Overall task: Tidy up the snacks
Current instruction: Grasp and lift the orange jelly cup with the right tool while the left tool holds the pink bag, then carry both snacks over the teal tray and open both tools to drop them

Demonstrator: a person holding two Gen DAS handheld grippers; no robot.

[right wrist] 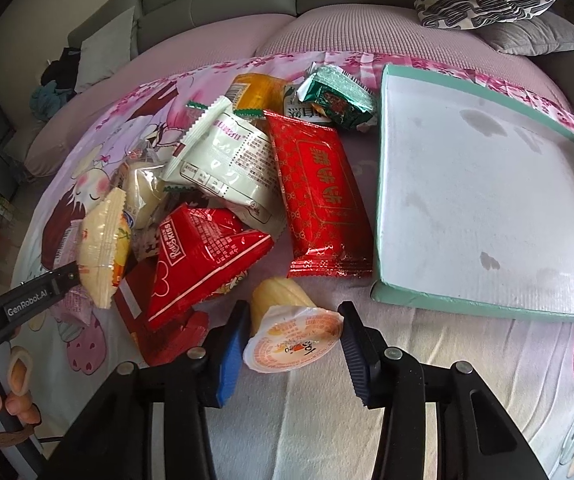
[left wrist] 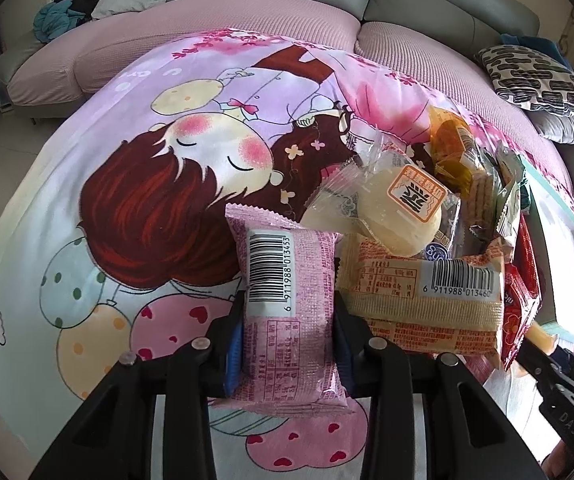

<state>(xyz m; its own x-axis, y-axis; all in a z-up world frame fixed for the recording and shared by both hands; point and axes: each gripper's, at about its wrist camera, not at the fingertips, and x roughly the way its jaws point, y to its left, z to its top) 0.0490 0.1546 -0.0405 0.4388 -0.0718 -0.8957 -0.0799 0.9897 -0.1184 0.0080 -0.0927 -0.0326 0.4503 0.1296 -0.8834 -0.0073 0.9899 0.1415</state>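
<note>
Left tongs [left wrist: 289, 336] clamp a pink wafer pack [left wrist: 287, 312]; right tongs [right wrist: 293, 340] stand wide around a jelly cup [right wrist: 293, 336]. Judging by the bare tray [right wrist: 487, 184] and the snack pile [right wrist: 223, 184] beside it on the sheet, sorting has barely begun.

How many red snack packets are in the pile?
3: the long red packet beside the tray, the triangular red packet left of it, a flat red one beneath. Others may be hidden.
</note>
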